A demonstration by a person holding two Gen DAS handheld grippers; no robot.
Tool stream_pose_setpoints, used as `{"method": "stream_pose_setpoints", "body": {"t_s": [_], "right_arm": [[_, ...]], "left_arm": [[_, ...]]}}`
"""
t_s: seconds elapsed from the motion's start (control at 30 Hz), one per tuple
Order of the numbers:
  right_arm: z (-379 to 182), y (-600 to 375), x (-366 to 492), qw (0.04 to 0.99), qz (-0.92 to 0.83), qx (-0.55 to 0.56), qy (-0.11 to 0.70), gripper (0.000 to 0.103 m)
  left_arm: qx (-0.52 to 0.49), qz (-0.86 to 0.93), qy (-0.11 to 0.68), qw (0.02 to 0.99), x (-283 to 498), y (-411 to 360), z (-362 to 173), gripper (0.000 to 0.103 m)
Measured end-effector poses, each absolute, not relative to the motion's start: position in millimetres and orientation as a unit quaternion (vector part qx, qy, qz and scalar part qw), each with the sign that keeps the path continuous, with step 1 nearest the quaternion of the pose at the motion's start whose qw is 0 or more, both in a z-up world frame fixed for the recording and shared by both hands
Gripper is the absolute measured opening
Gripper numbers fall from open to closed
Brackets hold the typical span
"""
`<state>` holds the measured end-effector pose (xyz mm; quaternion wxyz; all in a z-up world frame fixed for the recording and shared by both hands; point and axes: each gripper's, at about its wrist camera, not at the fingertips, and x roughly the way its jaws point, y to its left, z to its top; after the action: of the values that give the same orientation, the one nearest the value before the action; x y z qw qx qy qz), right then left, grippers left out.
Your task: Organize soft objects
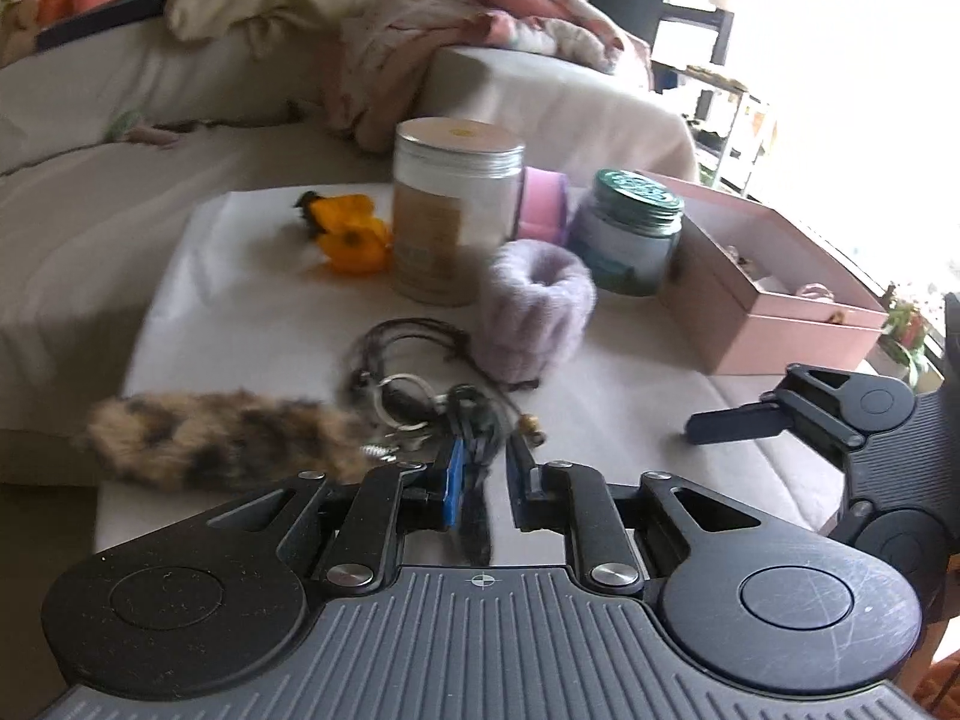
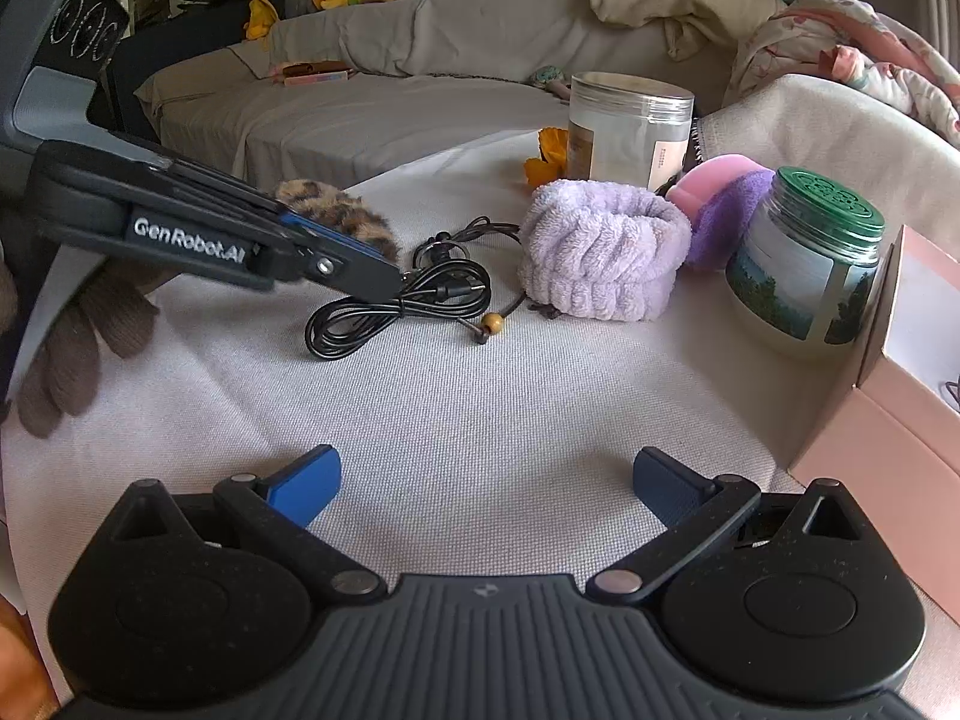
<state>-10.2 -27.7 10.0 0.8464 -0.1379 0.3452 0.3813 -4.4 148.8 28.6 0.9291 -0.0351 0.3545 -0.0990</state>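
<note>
Beside the open pink box (image 1: 774, 300) with small trinkets, left gripper (image 1: 483, 468) narrowly parted around black cable (image 2: 384, 306), right gripper (image 2: 483, 480) spread.

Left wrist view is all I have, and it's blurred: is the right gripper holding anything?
Observer: No, the right gripper is wide open above the white cloth, with nothing between its fingers.
Operator: What's the dark tangle at the left gripper?
Observer: A coiled black cable, its plug end visible.
Operator: Anything beside that gripper's body?
Observer: A brown-gloved hand shows just beneath it.
</note>
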Motion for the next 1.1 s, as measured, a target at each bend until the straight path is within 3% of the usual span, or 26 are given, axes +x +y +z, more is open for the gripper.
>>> {"method": "stream_pose_setpoints", "body": {"t_s": [0.2,0.4,0.57,0.63,0.7,0.77,0.97,1.1], "right_arm": [[10,-28,-10,0.846,0.381,-0.137,0.346,0.103],[10,-28,-10,0.846,0.381,-0.137,0.346,0.103],[10,-28,-10,0.846,0.381,-0.137,0.346,0.103],[11,-29,-9,0.849,0.374,-0.136,0.347,0.100],[15,-29,-7,0.850,0.365,-0.135,0.355,0.091],[28,-26,-3,0.848,0.359,-0.149,0.361,0.084],[123,2,35,0.872,0.345,-0.169,0.305,0.083],[165,53,94,0.853,0.352,-0.170,0.345,0.082]], "left_arm": [[0.035,-0.061,0.375,0.924,6,132,19,0.026],[0.049,-0.066,0.373,0.924,9,128,13,0.025],[0.031,-0.069,0.359,0.930,6,130,11,0.019],[0.016,-0.075,0.352,0.933,4,133,12,0.018],[-0.008,-0.082,0.342,0.936,2,141,17,0.018],[-0.027,-0.089,0.331,0.939,1,153,26,0.018],[-0.073,-0.080,0.278,0.954,-1,199,54,0.018],[-0.125,-0.046,0.290,0.948,28,237,57,0.018]]}}
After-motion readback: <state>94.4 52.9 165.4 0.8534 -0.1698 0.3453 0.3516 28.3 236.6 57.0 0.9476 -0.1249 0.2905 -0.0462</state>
